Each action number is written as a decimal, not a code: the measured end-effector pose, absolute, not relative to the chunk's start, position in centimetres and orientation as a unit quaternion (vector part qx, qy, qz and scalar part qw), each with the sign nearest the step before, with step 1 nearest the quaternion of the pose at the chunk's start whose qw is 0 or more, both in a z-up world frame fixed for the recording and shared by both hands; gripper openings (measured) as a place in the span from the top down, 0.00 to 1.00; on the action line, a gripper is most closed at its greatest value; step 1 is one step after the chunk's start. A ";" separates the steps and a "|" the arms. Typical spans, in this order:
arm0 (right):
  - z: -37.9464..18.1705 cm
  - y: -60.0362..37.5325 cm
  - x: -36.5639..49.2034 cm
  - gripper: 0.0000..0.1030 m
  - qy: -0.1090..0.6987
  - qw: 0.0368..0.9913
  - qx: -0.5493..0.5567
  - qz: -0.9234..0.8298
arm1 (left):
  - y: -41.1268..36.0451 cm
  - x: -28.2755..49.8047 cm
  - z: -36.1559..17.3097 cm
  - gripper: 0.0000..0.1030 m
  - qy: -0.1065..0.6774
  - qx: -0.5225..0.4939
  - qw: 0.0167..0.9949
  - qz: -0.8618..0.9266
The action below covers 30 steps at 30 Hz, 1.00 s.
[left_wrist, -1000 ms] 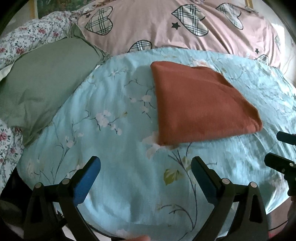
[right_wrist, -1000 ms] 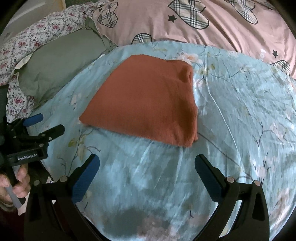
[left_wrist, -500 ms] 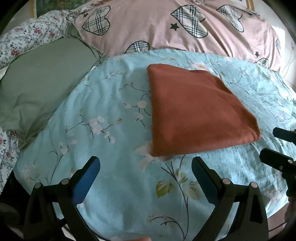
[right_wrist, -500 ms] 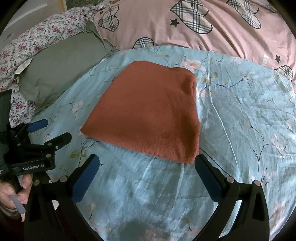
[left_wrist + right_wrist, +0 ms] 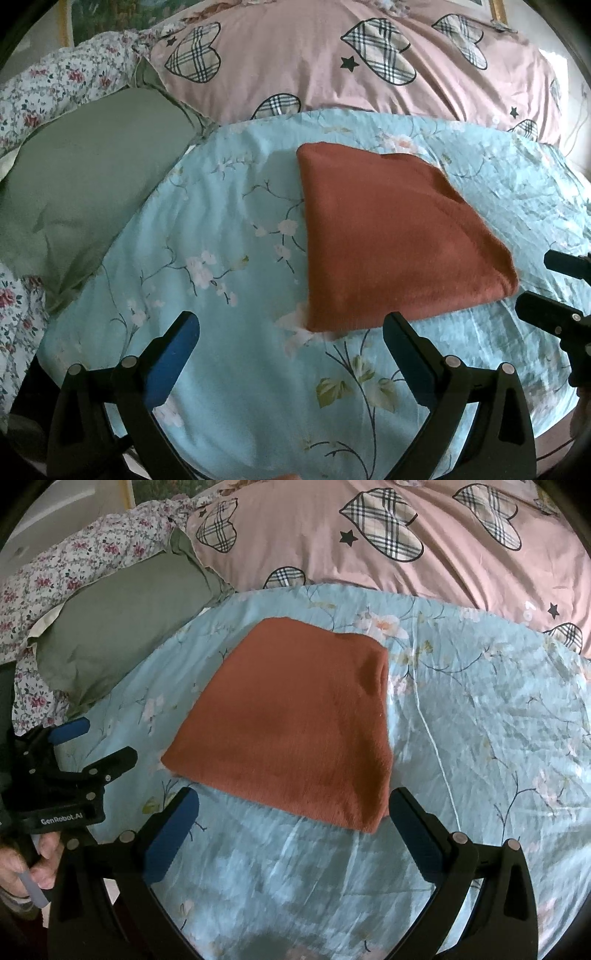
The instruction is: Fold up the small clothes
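Note:
A rust-orange knitted garment (image 5: 391, 240) lies folded flat on the light-blue floral bedspread (image 5: 229, 258); the right wrist view shows the same garment (image 5: 295, 731). My left gripper (image 5: 291, 332) is open, hovering just short of the garment's near-left corner, with nothing between its fingers. My right gripper (image 5: 295, 808) is open too, its blue pads flanking the garment's near edge without touching it. In the left wrist view the right gripper (image 5: 554, 291) shows at the right edge. In the right wrist view the left gripper (image 5: 88, 746) shows at the left, held by a hand (image 5: 26, 864).
A green pillow (image 5: 85, 184) lies at the left, with a floral quilt (image 5: 55, 85) behind it. A pink pillow with plaid hearts (image 5: 351, 62) spans the back. The bedspread (image 5: 498, 738) is bare to the right of the garment.
Both grippers have moved forward toward the garment, which now sits closer to their fingertips. The garment itself has not shifted, and both grippers stay open.

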State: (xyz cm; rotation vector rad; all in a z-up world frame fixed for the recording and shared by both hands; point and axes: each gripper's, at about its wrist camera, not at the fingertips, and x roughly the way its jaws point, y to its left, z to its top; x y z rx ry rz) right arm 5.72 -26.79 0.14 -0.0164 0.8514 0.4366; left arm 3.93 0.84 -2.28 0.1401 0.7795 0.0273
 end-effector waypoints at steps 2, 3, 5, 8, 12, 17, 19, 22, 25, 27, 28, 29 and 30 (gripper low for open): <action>0.4 -26.8 5.7 0.00 0.408 0.889 -0.005 0.209 | 0.8 4.1 -2.1 0.03 0.379 0.071 0.923 0.013; 0.5 -26.9 5.7 0.00 0.407 0.889 -0.003 0.209 | 0.8 4.2 -2.0 0.03 0.378 0.072 0.923 0.014; 0.5 -26.9 5.7 0.00 0.406 0.890 0.000 0.209 | 0.8 4.2 -1.8 0.03 0.376 0.070 0.924 0.015; 0.5 -27.0 5.6 0.00 0.408 0.889 0.005 0.209 | 0.8 4.2 -1.4 0.03 0.372 0.068 0.926 0.013; 0.3 -26.9 5.4 0.00 0.412 0.887 0.007 0.210 | 0.9 4.3 -1.2 0.02 0.371 0.070 0.926 0.013; 0.2 -26.7 5.2 0.00 0.413 0.886 0.007 0.209 | 1.0 4.2 -1.3 0.02 0.374 0.067 0.925 0.012; 0.2 -26.7 5.1 0.00 0.413 0.886 0.007 0.209 | 1.0 4.2 -1.3 0.02 0.374 0.068 0.925 0.014; 0.2 -26.7 5.0 0.00 0.414 0.886 0.007 0.208 | 1.1 4.1 -1.3 0.02 0.374 0.065 0.925 0.012; 0.1 -26.7 4.9 0.00 0.414 0.886 0.006 0.208 | 1.0 3.9 -1.3 0.02 0.372 0.064 0.926 0.010; 0.1 -26.7 4.9 0.00 0.414 0.886 0.006 0.208 | 1.0 3.8 -1.3 0.02 0.372 0.064 0.926 0.008; 0.1 -26.7 4.9 0.00 0.414 0.886 0.006 0.208 | 1.0 3.8 -1.3 0.02 0.371 0.064 0.926 0.008; 0.1 -26.7 4.9 0.00 0.414 0.886 0.006 0.208 | 1.0 3.7 -1.3 0.02 0.371 0.064 0.926 0.008; 0.1 -26.7 4.9 0.00 0.414 0.886 0.006 0.208 | 1.0 3.7 -1.3 0.02 0.371 0.063 0.926 0.007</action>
